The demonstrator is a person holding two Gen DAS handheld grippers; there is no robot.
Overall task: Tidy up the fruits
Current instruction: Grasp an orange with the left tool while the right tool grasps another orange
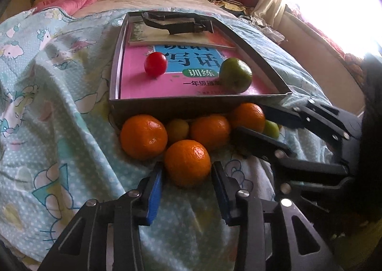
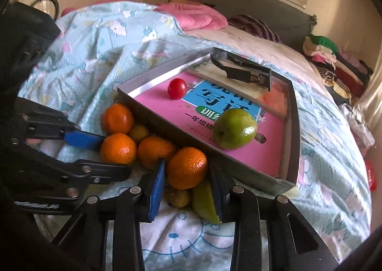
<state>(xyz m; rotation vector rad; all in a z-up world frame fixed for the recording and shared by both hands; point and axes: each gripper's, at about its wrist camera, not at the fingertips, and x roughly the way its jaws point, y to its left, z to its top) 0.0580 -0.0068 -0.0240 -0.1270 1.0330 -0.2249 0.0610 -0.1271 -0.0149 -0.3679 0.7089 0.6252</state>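
A shallow grey box [image 1: 191, 101] [image 2: 167, 127] lies on the bed, lined with a pink book. In it sit a red tomato [image 1: 155, 64] [image 2: 177, 88] and a green pear [image 1: 236, 75] [image 2: 235, 128]. Several oranges lie against the box's near wall. My left gripper [image 1: 187, 170] is open, its pads on either side of the nearest orange [image 1: 187, 162]. My right gripper [image 2: 187, 170] is open around another orange [image 2: 187, 167], and it shows in the left wrist view [image 1: 253, 122]. A green fruit [image 2: 205, 201] and a small yellow-brown one [image 2: 178, 197] lie under it.
A black clip-like tool [image 1: 179, 22] [image 2: 243, 67] rests on a second book at the box's far end. The blue patterned bedsheet [image 1: 59, 94] is rumpled. A pink quilt [image 2: 193, 16] and stacked clothes [image 2: 334, 63] lie at the bed's head.
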